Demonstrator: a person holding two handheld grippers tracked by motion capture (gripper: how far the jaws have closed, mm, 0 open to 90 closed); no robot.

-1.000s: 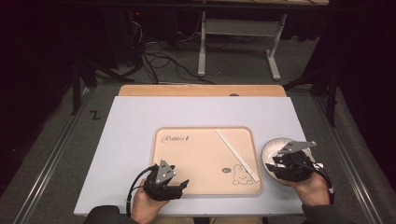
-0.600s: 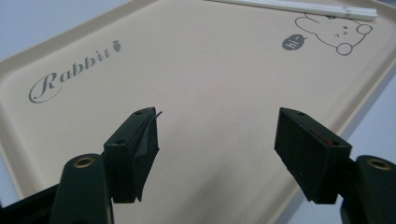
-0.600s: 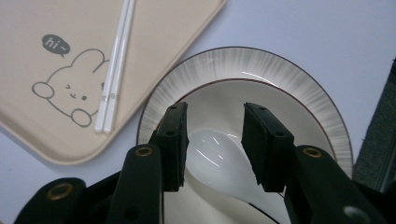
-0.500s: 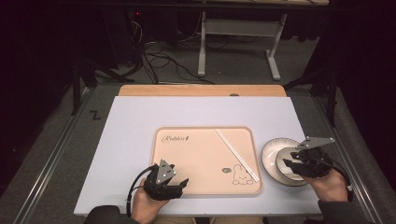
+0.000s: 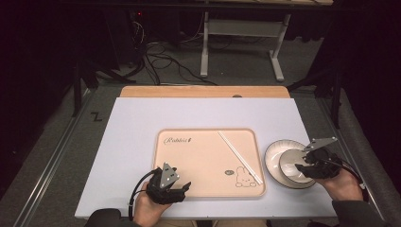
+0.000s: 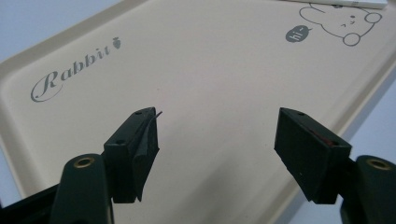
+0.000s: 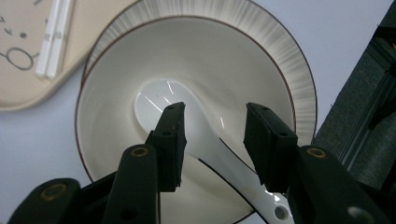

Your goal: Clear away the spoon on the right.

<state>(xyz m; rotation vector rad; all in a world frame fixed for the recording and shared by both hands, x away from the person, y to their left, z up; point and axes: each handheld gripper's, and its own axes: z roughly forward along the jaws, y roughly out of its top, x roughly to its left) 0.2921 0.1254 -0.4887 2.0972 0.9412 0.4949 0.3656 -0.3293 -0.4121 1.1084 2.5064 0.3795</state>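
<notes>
Black jaws of the left gripper (image 5: pixel 187 186) stand wide apart with nothing between them, hovering at the near left corner of the peach tray (image 5: pixel 189 161); in the left gripper view they frame bare tray surface (image 6: pixel 201 70) below the "Rabbit" lettering. On the tray's right side lies a pair of white chopsticks (image 5: pixel 239 156), slanting from the far edge down toward the rabbit drawing.

Just beside the tray's right edge, on the pale tabletop (image 5: pixel 142 127), sits the bowl (image 5: pixel 276 151), white with a ribbed rim. A white ceramic spoon (image 7: pixel 154 100) rests inside it, scoop in the middle of the bowl, handle running toward the near rim.

Farthest right, the right gripper (image 5: pixel 301 166) hangs over the bowl. Its jaws have just been opening and stand apart. In the right gripper view the spoon's handle (image 7: pixel 219 149) passes through the gap between them, but the pads do not press on it; the scoop lies just beyond the jaw tips.
</notes>
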